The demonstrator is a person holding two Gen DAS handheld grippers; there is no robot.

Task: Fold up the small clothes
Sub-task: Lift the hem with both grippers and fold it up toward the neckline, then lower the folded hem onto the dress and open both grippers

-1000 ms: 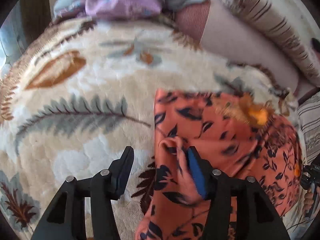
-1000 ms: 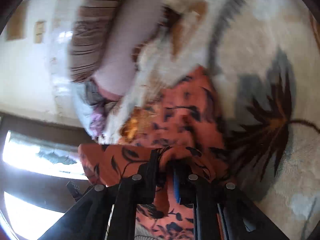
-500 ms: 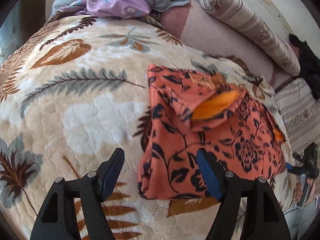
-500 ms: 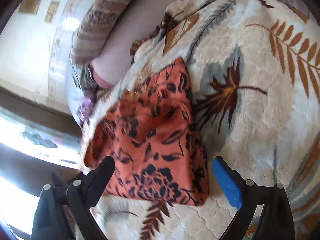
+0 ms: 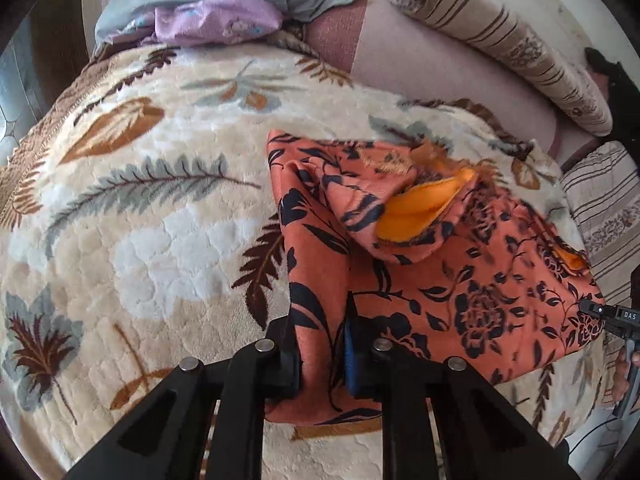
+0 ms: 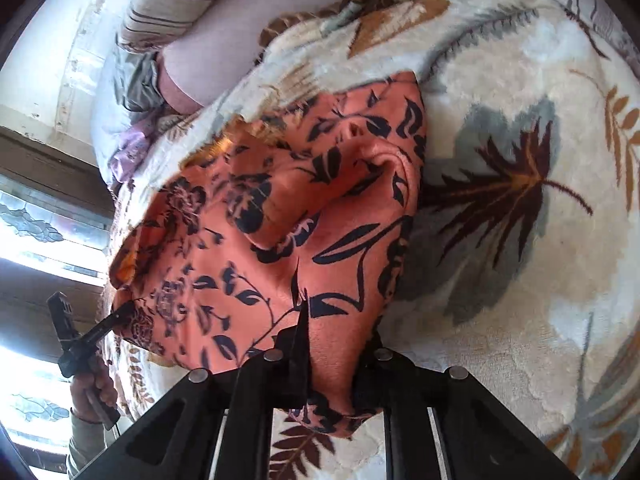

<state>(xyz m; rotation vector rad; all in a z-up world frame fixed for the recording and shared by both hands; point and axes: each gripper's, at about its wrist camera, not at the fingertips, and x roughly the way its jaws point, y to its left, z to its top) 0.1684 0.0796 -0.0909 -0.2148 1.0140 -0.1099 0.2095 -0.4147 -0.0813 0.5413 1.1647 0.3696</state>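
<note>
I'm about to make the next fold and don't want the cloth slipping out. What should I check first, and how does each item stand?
1. Left gripper shut on the orange floral garment: ok.
2. Right gripper shut on its corner: ok.
3. Garment lying flat: not ok, bunched at the middle.
4. Blanket beside it free for folding: ok.
5. Grip depth in the pads: cannot tell.

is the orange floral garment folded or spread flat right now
Folded: the orange floral garment lies doubled in layers on the blanket, its orange lining showing at a flap.
</note>
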